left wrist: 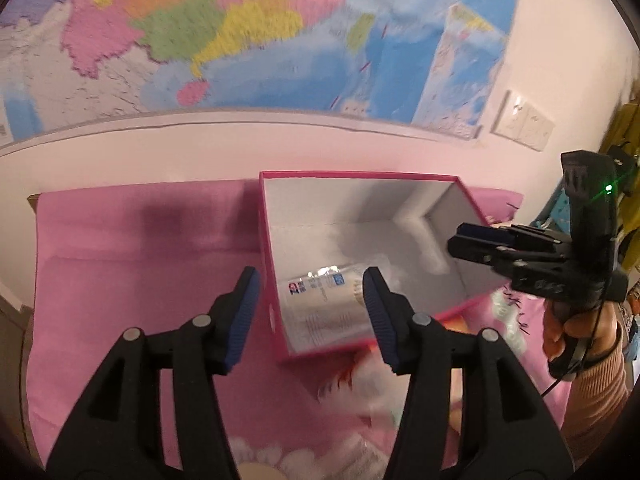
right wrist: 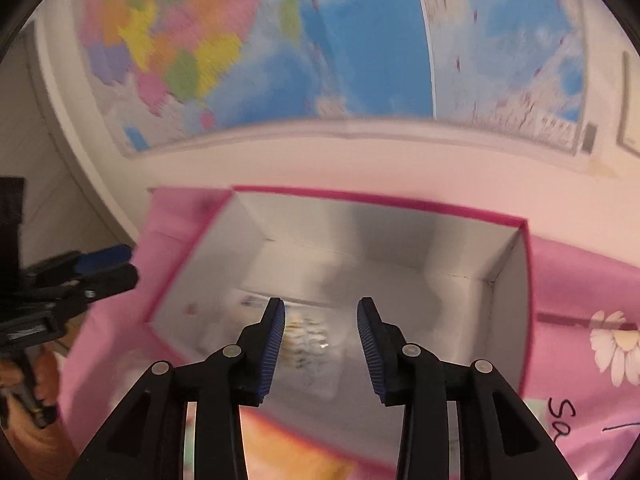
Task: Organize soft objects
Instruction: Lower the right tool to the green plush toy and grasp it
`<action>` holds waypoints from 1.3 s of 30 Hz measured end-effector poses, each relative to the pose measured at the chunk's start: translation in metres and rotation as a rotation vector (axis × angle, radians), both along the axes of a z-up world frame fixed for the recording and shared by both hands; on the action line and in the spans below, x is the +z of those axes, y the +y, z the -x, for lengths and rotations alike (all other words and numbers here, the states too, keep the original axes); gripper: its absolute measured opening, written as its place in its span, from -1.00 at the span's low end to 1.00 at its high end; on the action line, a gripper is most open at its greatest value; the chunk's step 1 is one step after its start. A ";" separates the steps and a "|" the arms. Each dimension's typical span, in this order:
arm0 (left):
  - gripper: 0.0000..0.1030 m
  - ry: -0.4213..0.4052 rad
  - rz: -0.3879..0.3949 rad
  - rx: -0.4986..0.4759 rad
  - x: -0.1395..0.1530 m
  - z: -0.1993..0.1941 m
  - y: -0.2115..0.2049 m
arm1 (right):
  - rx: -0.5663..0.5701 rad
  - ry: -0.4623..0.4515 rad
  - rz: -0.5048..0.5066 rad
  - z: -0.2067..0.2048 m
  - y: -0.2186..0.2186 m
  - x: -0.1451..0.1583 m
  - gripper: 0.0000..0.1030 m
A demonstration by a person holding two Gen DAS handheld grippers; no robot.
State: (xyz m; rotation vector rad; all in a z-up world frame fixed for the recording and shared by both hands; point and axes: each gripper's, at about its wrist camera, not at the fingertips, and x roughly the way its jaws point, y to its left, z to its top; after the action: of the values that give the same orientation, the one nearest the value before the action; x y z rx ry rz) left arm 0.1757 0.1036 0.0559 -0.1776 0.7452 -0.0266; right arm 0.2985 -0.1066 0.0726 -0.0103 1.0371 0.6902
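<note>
A pink box [left wrist: 267, 240] with a white inside stands open on the pink cloth [left wrist: 140, 280]. A soft white packet with printed labels [left wrist: 324, 304] lies inside it at the near wall. My left gripper [left wrist: 310, 312] is open and empty, its fingers astride the box's near left corner. My right gripper [right wrist: 320, 344] is open and empty, held above the near part of the box [right wrist: 516, 304], with the packet [right wrist: 308, 340] blurred between its fingers. The right gripper also shows in the left wrist view [left wrist: 476, 240], at the box's right wall.
A colourful wall map [left wrist: 260, 40] hangs behind the box. A wall switch plate [left wrist: 524, 120] is at the right. The cloth carries a daisy print [right wrist: 616, 344] and black lettering [right wrist: 564, 420] at the right. More soft white items [left wrist: 360, 396] lie blurred in front of the box.
</note>
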 end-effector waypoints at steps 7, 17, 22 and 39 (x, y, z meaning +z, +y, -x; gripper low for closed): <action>0.23 -0.019 0.022 -0.033 -0.007 0.067 0.005 | 0.160 -0.011 -0.190 0.075 -0.015 0.056 -0.06; 0.23 0.103 0.132 -0.060 -0.064 0.150 0.017 | 0.457 0.110 -0.236 0.207 0.022 0.040 0.14; 0.23 0.114 0.180 -0.066 -0.081 0.183 0.019 | 0.550 0.230 -0.190 0.249 0.050 0.001 0.17; 0.23 0.151 0.309 -0.155 -0.109 0.207 0.017 | 0.520 0.197 -0.131 0.278 0.065 -0.028 -0.16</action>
State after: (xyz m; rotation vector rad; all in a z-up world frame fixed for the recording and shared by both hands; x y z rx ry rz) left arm -0.0310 0.1209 -0.0526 -0.4187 0.9021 -0.2796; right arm 0.0206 -0.0416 0.0447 -0.1029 1.1881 1.2499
